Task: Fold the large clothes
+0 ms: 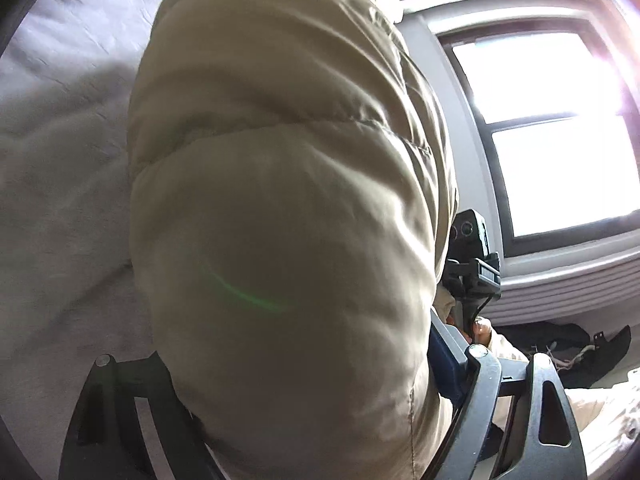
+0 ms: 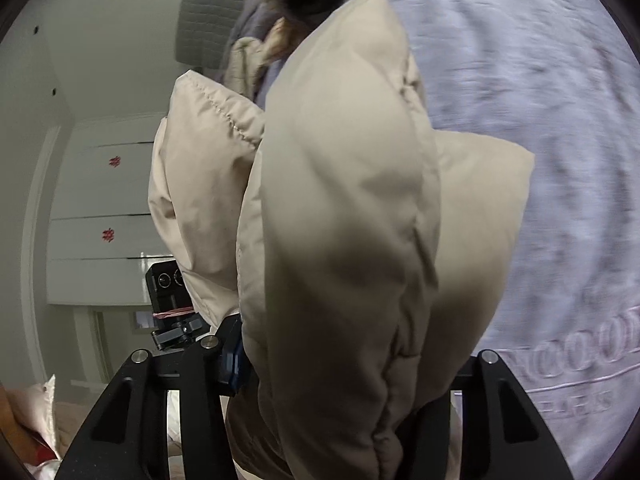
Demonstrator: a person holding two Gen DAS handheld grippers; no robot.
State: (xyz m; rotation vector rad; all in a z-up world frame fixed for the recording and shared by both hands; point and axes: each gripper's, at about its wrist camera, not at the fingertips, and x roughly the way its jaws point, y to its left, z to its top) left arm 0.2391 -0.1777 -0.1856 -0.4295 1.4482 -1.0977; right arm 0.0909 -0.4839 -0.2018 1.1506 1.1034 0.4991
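Observation:
A beige quilted puffer jacket (image 1: 280, 200) fills the left wrist view, bulging between the black fingers of my left gripper (image 1: 304, 392), which is shut on it. The right gripper's camera head (image 1: 472, 256) shows just beyond the jacket's right edge. In the right wrist view the same jacket (image 2: 344, 240) hangs bunched between the fingers of my right gripper (image 2: 340, 392), which is shut on it. The left gripper's camera head (image 2: 168, 300) shows close at the left. Both grippers hold the jacket up, close together. The fingertips are hidden by fabric.
A lavender bedsheet (image 1: 60, 160) lies behind the jacket. A bright window (image 1: 552, 132) is on the right, with dark items (image 1: 560, 344) below it. A person's lavender sweatshirt (image 2: 540, 160) is at right, white cabinets (image 2: 96, 208) at left.

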